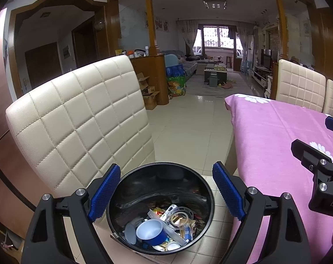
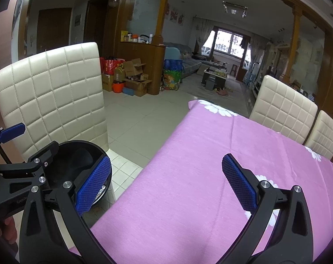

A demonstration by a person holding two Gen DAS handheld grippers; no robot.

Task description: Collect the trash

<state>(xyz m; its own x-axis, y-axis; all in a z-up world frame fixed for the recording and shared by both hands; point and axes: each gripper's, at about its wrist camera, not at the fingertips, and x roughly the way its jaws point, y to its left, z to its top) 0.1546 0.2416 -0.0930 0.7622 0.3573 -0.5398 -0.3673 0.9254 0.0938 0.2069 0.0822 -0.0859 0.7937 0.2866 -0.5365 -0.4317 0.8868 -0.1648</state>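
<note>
Left wrist view. I look down past the left gripper (image 1: pixel 164 194) into the black trash bin (image 1: pixel 131 182), which stands upright on the tiled floor (image 1: pixel 184 123), mouth facing up at me. It sits between the cream quilted chair (image 1: pixel 78 118) and the edge of the pink tablecloth (image 1: pixel 276 154). The bin's round opening shows no long axis from here. Inside lies mixed trash: a blue cup (image 1: pixel 150 231) on its side, open end toward the lower left, a clear lid-like piece (image 1: pixel 179 216), crumpled wrappers. Print on the wrappers is too small to read. My left jaws stand spread wide, blue pads either side of the bin's mouth, nothing between them, touching nothing that I can see. At the right edge, part of the right gripper (image 1: pixel 327 176) shows, with letters "DA" cut off by the frame.

Right wrist view. The right gripper (image 2: pixel 166 187) hangs over the pink tablecloth (image 2: pixel 188 187), jaws spread wide and empty, pads clear of the cloth. The bin (image 2: pixel 78 154) shows at lower left, partly behind the left gripper (image 2: pixel 23 147). Partial lettering "GenRo" reads on that gripper's body. Two more cream chairs (image 2: pixel 283 107) stand at the table's far side.
</note>
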